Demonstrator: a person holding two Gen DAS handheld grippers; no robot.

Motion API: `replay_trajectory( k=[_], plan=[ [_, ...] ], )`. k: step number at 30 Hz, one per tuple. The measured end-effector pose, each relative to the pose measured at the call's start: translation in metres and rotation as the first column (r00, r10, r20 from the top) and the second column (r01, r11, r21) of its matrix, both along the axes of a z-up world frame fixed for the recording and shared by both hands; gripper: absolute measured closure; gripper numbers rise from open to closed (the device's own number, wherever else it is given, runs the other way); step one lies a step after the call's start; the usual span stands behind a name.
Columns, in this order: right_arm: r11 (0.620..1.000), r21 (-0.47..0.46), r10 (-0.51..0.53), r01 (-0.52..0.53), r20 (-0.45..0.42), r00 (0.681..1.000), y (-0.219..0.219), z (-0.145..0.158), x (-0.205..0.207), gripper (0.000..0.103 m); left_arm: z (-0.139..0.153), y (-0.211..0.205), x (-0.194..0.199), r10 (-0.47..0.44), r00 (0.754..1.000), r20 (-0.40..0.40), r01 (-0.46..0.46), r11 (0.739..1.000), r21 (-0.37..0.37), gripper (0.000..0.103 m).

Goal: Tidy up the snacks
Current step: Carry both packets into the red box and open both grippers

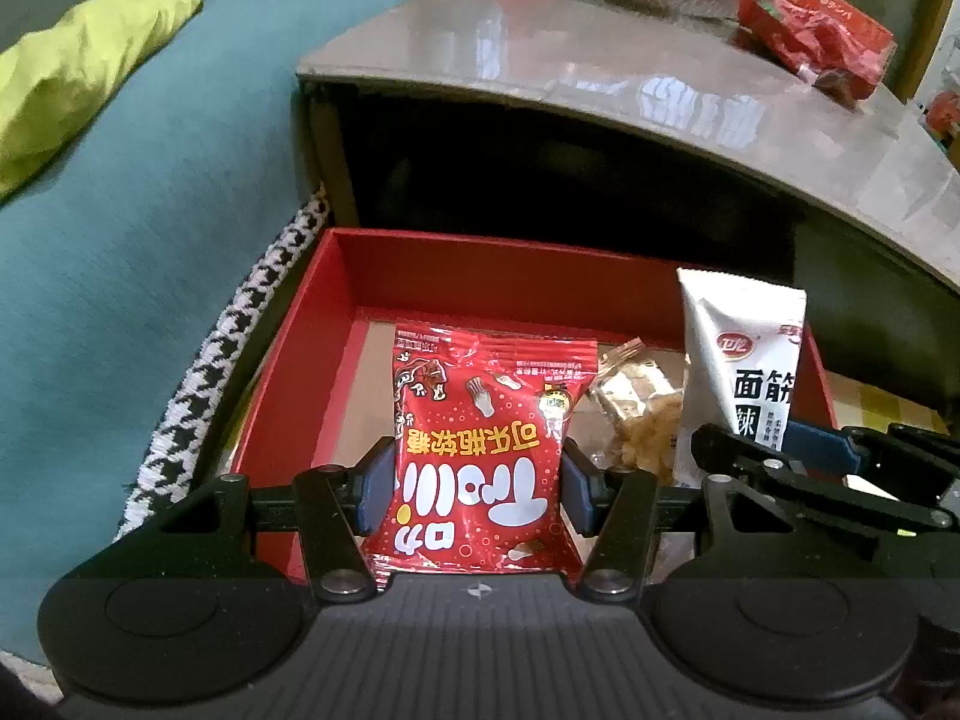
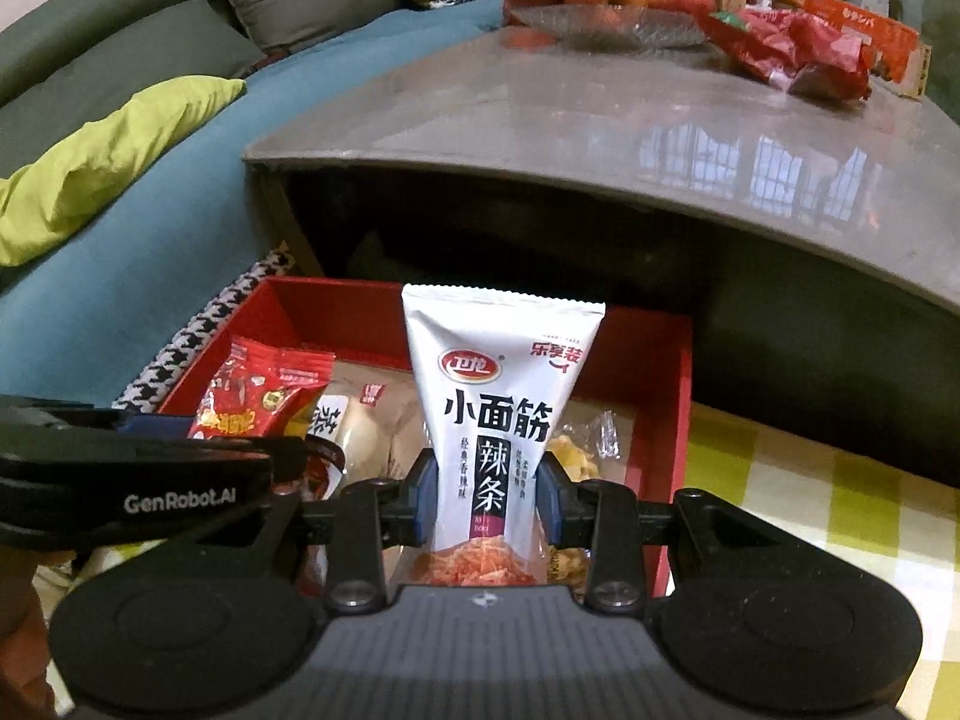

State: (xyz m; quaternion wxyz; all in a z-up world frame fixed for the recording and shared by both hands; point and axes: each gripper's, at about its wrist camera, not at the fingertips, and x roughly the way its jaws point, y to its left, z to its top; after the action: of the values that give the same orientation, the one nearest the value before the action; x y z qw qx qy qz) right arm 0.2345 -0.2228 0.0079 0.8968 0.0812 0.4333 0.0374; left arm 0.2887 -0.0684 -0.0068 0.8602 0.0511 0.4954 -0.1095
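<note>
From the left wrist, the left hand-held gripper point(image 1: 478, 483) is clenched on a glossy red pouch point(image 1: 486, 450), its blue pads pressing the crinkled foil sides, the print upside down. The pouch hangs over a red box point(image 1: 288, 372), a shallow rectangular cardboard tray with a brown floor. In the box lies a clear bag point(image 1: 639, 414) of pale, lumpy pieces. To the right a white packet point(image 1: 741, 354) stands upright, in the right hand-held gripper point(image 1: 780, 450). Behind rises a grey table point(image 1: 540, 60) with a shiny top. From the right wrist, the right hand-held gripper point(image 2: 487, 495) grasps the smooth white packet point(image 2: 498, 414) at its narrow lower part, upright above the red box point(image 2: 675, 372); its flat top seal is serrated. The red pouch point(image 2: 258, 390) shows left. Apples in a glass bowl point(image 2: 606, 24) sit on the table point(image 2: 600, 138).
</note>
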Motion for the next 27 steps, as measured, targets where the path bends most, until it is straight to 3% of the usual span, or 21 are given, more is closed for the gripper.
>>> replay_trajectory(
  k=[20,27],
  plan=[
    [0.999,0.035,0.002,-0.001,-0.036,0.999,-0.004,-0.008,0.007,0.05,0.0,0.003,0.003,0.026,1.0,0.006,-0.026,1.0,0.01,0.028],
    [0.999,0.046,-0.007,0.007,-0.004,1.0,-0.005,-0.002,0.002,0.05,0.005,0.004,0.0,0.031,0.999,0.015,-0.031,1.0,0.005,0.026]
  ],
)
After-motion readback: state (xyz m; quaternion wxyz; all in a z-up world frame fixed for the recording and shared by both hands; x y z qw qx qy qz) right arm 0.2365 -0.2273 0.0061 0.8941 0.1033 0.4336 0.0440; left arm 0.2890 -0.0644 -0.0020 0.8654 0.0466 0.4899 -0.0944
